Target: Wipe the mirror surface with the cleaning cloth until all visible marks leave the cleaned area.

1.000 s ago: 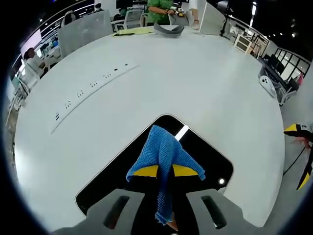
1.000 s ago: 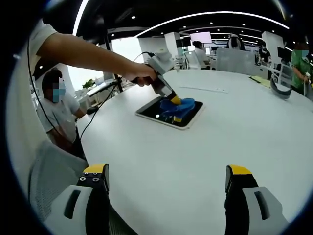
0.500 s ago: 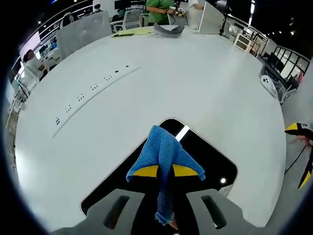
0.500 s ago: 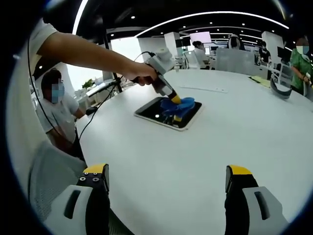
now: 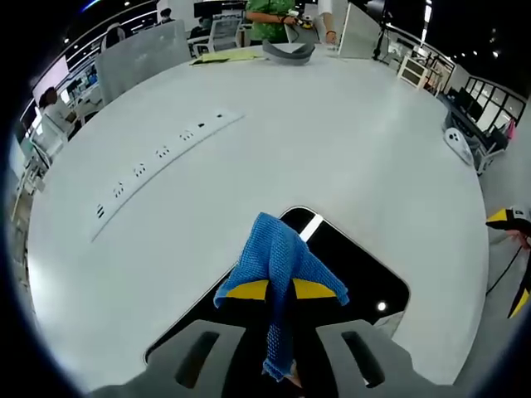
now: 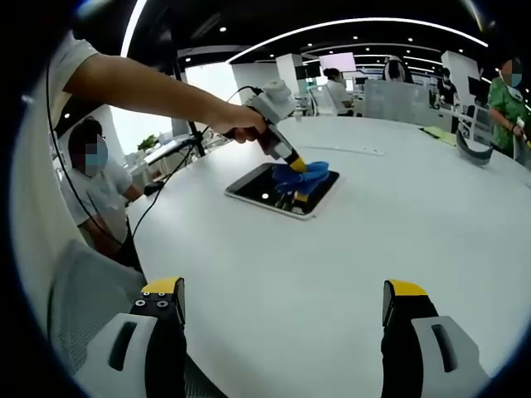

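You're in a big open-plan office or lab floor, looks like. You've got a huge round white table [image 5: 357, 149] with a built-in strip of power sockets [image 5: 158, 153] at about 10 o'clock in the left gripper view. Past it at 12 o'clock there are desks, monitors [image 6: 338, 62], chairs and people seated or standing [image 6: 99, 186], all under a dark ceiling with long curved light strips [image 6: 348, 26] and spotlights.

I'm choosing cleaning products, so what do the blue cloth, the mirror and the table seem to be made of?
Blue cloth: a soft knitted or microfibre-like textile, matte, with a visible mesh texture and limp folds. Mirror: glossy dark glass, probably, since it reflects ceiling lights sharply. Table: smooth white laminate or painted board, by its look, with a faint satin sheen; the exact material is unclear.
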The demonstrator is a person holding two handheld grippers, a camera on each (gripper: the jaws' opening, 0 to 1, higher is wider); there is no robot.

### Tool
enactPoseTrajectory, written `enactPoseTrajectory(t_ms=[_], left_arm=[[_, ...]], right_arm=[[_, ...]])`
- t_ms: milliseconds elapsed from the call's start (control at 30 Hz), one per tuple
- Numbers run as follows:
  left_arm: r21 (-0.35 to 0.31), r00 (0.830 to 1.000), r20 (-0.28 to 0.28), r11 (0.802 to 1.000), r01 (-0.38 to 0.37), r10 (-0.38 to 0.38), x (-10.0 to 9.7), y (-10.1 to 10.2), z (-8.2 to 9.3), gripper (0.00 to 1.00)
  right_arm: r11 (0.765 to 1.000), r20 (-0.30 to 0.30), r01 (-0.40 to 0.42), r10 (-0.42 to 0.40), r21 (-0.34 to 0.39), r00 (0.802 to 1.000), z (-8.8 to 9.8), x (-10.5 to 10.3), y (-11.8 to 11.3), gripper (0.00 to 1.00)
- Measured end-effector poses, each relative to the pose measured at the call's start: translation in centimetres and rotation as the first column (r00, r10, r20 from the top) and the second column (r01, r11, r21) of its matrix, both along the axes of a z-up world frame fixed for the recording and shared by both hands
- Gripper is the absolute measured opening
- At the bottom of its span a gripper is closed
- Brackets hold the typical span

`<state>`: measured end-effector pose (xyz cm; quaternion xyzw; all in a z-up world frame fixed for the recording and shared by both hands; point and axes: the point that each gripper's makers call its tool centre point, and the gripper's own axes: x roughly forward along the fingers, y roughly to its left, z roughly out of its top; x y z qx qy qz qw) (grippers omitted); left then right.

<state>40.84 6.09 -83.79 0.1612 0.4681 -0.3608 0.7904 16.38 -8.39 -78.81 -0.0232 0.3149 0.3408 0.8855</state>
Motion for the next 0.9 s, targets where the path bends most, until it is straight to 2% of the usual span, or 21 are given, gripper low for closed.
enactPoseTrajectory(t_ms=[900], left_arm=[[0.016,0.998,0.048,0.999,0.039,-0.039,1.6,0.0,0.1,0.09]], right_arm=[[1.000,-0.012,0.014,-0.014,-0.005,1.000,-0.2,-0.3,-0.6,0.99]])
